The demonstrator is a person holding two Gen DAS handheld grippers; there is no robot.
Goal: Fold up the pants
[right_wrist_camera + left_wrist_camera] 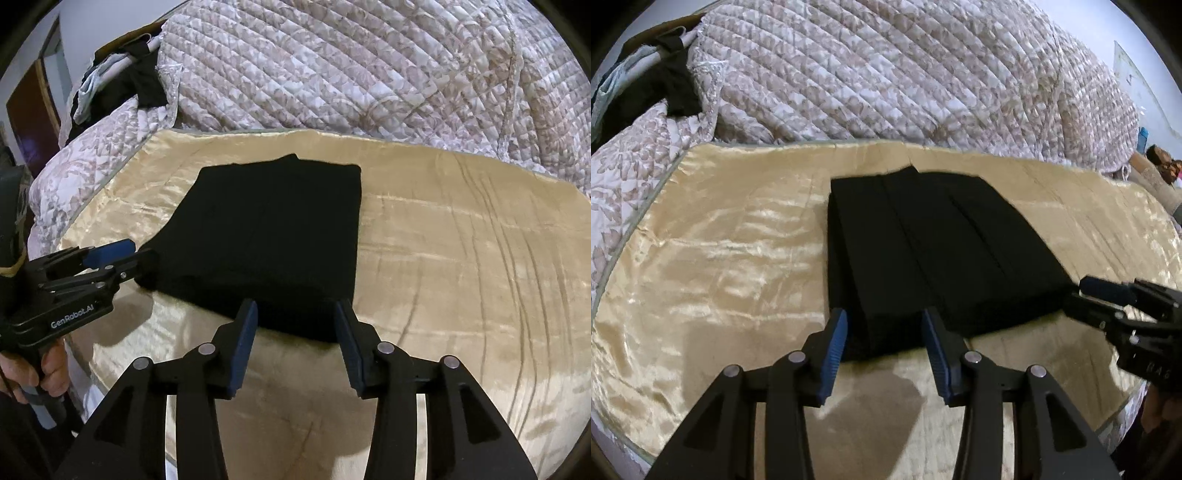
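Observation:
The black pants (923,251) lie folded into a flat rectangle on a shiny gold sheet (709,258); they also show in the right wrist view (273,236). My left gripper (884,325) is open, its blue pads at the near edge of the pants with nothing held. My right gripper (297,317) is open at the pants' near right edge. The right gripper shows in the left wrist view (1108,295) at the pants' right corner. The left gripper shows in the right wrist view (122,258) at the pants' left corner.
A quilted floral bedspread (886,74) is heaped behind the gold sheet (461,258). Dark and pale clothes (657,85) lie at the far left on the quilt. The sheet's near edge drops off below the grippers.

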